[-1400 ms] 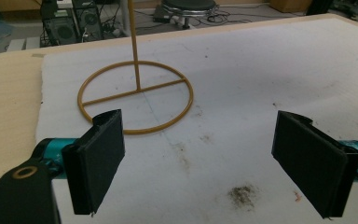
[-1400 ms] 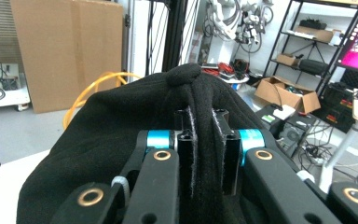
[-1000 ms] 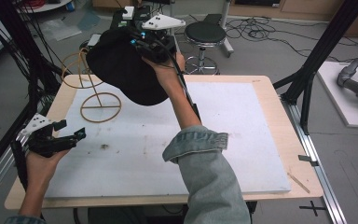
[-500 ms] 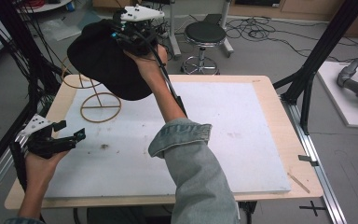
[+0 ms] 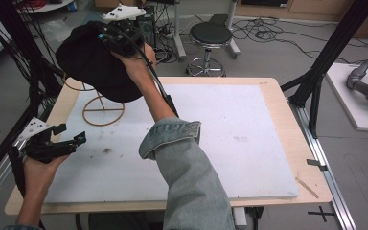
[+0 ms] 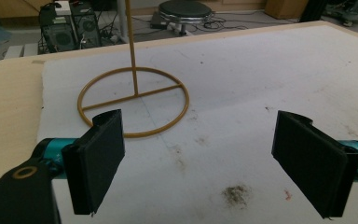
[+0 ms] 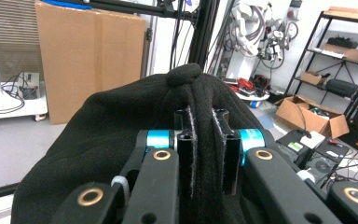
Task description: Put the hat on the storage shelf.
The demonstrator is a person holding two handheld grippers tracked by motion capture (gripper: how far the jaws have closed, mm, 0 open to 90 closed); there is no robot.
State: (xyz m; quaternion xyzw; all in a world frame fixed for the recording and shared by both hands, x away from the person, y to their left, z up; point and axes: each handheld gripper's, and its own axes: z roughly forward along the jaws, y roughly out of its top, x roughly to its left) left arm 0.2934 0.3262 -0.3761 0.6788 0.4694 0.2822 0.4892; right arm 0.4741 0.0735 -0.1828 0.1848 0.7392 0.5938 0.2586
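A black fabric hat point(image 5: 93, 64) hangs in the air above the table's far left corner, with my right gripper point(image 5: 120, 36) shut on a fold near its top. In the right gripper view the jaws pinch that fold point(image 7: 204, 126) just below the hat's top button. Under the hat stands a gold wire stand point(image 5: 103, 109) with a ring base and an upright pole point(image 6: 132, 46); the hat hides its top. My left gripper point(image 5: 71, 132) rests low at the table's left edge, open, with nothing between its pads point(image 6: 100, 163).
A white mat point(image 5: 230, 134) covers most of the wooden table point(image 5: 287, 100); a dark stain point(image 5: 107, 150) lies near the left gripper. Black frame posts point(image 5: 316, 91) stand at the table's right and left. A stool point(image 5: 211, 33) and cables sit beyond the far edge.
The right gripper has carried the hat up and to the left, farther over the stand. The left gripper has stayed where it was, open.
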